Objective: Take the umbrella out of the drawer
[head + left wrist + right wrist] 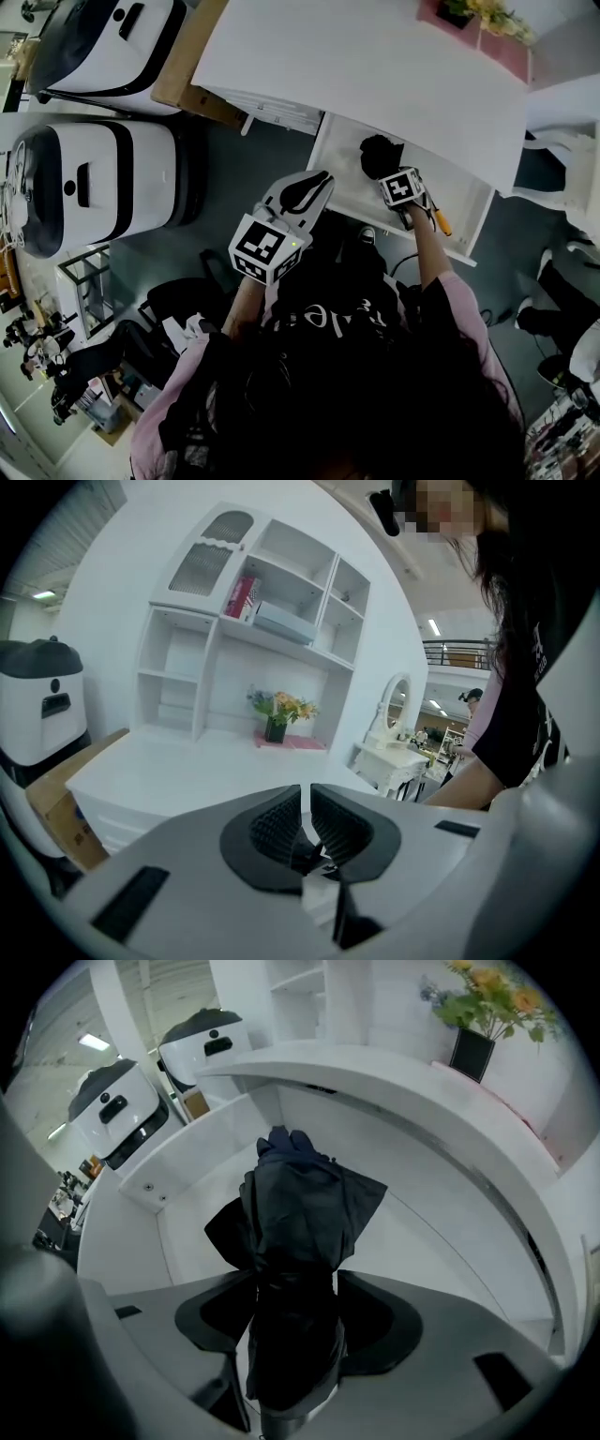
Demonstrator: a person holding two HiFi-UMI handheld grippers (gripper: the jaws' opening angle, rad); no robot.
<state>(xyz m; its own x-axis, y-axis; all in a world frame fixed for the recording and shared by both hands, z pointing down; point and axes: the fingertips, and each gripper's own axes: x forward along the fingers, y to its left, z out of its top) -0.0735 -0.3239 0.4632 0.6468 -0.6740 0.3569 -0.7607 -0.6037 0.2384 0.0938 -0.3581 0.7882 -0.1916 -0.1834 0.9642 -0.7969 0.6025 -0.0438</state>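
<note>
A folded black umbrella (pixel 380 155) lies in the open white drawer (pixel 343 192) under the desk. My right gripper (pixel 395 176) points steeply down into the drawer, right over it. In the right gripper view the umbrella (pixel 300 1204) runs away from the camera, its near end between the wide-set jaws of the right gripper (pixel 291 1309); the pads flank the fabric and I see no squeeze. My left gripper (pixel 319 185) hovers outside the drawer's left front corner. In its own view the left gripper (pixel 306 813) is shut with nothing in it, aimed over the desk top.
The white desk top (pixel 356 66) overhangs the drawer's back. A flower pot (pixel 461 13) stands at the desk's far edge. Two white machines (pixel 103 178) and a cardboard box (pixel 187 80) stand to the left, and a white chair (pixel 572 150) to the right.
</note>
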